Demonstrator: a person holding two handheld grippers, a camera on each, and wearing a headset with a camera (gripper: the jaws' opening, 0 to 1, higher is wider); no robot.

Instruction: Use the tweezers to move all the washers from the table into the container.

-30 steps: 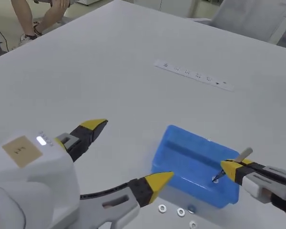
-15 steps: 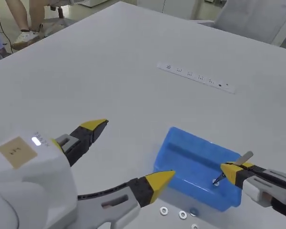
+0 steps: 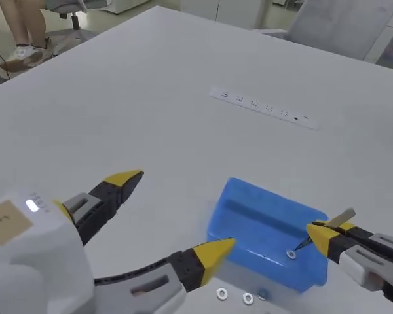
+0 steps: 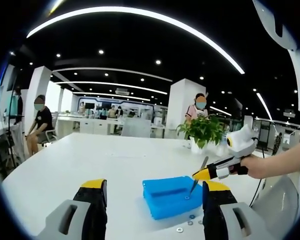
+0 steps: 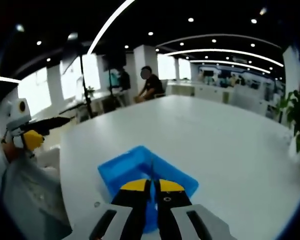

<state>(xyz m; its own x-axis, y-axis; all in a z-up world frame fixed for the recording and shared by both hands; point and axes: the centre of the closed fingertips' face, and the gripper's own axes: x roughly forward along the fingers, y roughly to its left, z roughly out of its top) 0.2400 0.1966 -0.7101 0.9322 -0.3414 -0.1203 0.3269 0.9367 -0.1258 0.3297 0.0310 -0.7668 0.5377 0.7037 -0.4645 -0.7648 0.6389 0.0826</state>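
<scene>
The right tool (image 3: 318,234) grips thin metal tweezers (image 3: 304,243) over the blue plastic container (image 3: 262,216); the left tool (image 3: 175,212) is released. Head view shows small silver washers (image 3: 222,294) on the white desk (image 3: 150,98); left gripper view, a seated person (image 4: 41,120).

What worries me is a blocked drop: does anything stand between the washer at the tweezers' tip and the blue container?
Nothing visible does. The small silver washer sits at the tip of the thin metal tweezers, clamped in the right gripper, over the inside of the open blue plastic container.
</scene>
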